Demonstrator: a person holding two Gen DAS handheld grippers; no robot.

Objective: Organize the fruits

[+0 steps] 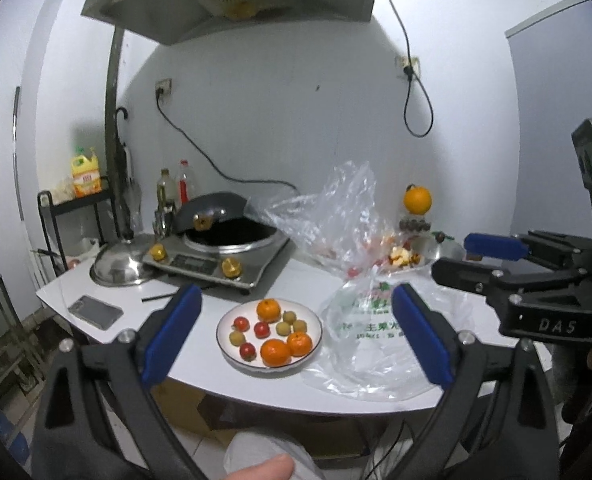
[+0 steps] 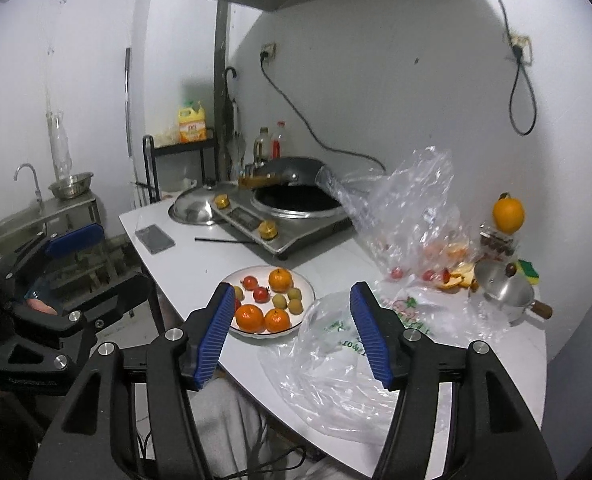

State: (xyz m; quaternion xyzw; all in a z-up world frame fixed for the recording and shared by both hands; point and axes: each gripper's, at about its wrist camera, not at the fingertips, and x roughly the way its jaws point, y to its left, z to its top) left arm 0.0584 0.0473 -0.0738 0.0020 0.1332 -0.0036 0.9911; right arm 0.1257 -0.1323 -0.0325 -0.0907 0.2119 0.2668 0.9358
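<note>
I am looking over a white counter (image 1: 200,368) that is carrying everything, with an induction cooker (image 1: 220,260) and its dark wok sitting toward the back. Crumpled clear plastic bags (image 2: 336,360) are spreading across the counter's right half, one lying flat with green and red print, another standing up behind it. A steel pot lid (image 1: 116,266) is resting dome-up just left of the cooker, and a phone (image 1: 95,312) is lying flat near the counter's left edge.

The white plate (image 1: 228,350) is sitting near the front edge of the counter, just left of the flat bag, and it is holding the fruits. Three tangerines (image 1: 276,353) are showing bright orange with dimpled skin: two touching at the front of the plate, one at the back. Small red fruits (image 1: 261,329) with dark stem ends are lying toward the left and centre, and small pale yellow-green round fruits (image 1: 283,328) are filling the gaps between them. A single orange (image 2: 508,212) is perching on a packet at the far right by the wall, well apart from the plate, with peel scraps (image 2: 458,276) lying beside a small steel pan (image 2: 504,292).

I am holding my left gripper (image 1: 296,336) above the counter's front edge with its blue jaws spread wide and released, framing the plate. My right gripper (image 2: 292,336) is hanging likewise, jaws apart and grasping nothing.
</note>
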